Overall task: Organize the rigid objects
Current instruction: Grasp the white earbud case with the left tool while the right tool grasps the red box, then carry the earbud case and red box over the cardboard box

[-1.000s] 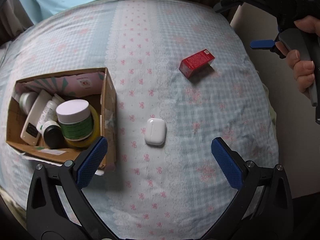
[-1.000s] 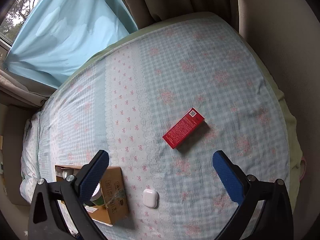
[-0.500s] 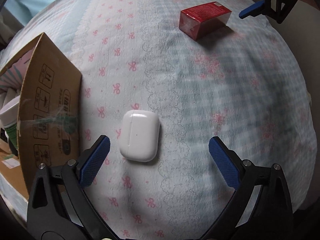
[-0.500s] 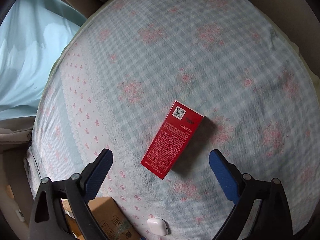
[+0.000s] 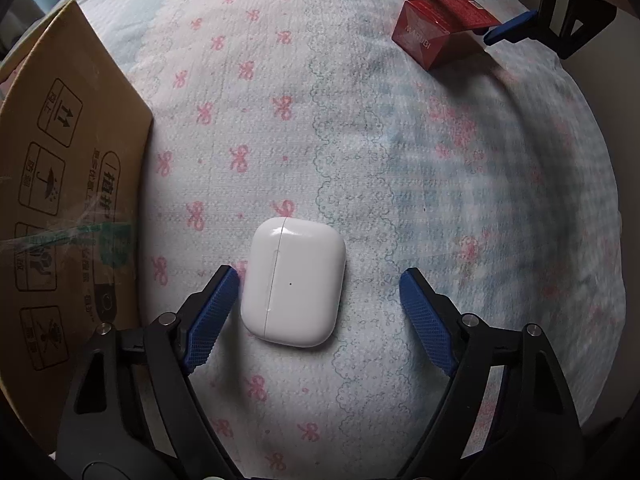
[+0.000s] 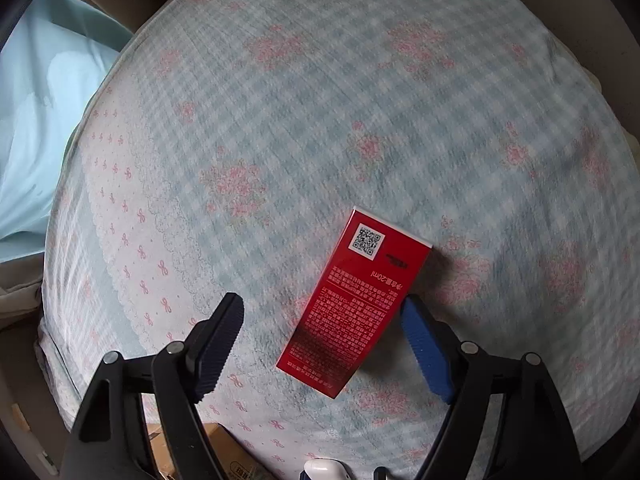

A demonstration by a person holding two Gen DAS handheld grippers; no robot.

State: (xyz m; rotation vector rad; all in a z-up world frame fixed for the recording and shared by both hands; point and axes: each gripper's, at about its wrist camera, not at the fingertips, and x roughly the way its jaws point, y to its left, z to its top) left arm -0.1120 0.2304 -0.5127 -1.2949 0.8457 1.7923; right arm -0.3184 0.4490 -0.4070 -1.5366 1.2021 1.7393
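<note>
A white earbud case (image 5: 294, 282) lies on the bed cover between the fingers of my left gripper (image 5: 320, 280), whose jaws are closing. The left pad (image 5: 216, 312) is almost at the case and the right pad stands well clear. A red carton (image 6: 356, 300) lies slantwise between the fingers of my right gripper (image 6: 322, 305), also closing. Its right pad (image 6: 424, 344) is at the carton's edge and the left pad is apart from it. The left wrist view shows the red carton (image 5: 436, 28) at the top right, with a blue fingertip (image 5: 508, 32) beside it.
A cardboard box (image 5: 60, 200) stands just left of the earbud case, and its corner (image 6: 224, 456) shows low in the right wrist view. The bed cover (image 5: 440, 200) is checked and flowered. A pale blue curtain (image 6: 32, 100) hangs beyond the bed's far left edge.
Both grippers have come down close to the bed, the left over the earbud case, the right over the red carton. Both pairs of jaws have narrowed around their objects.
</note>
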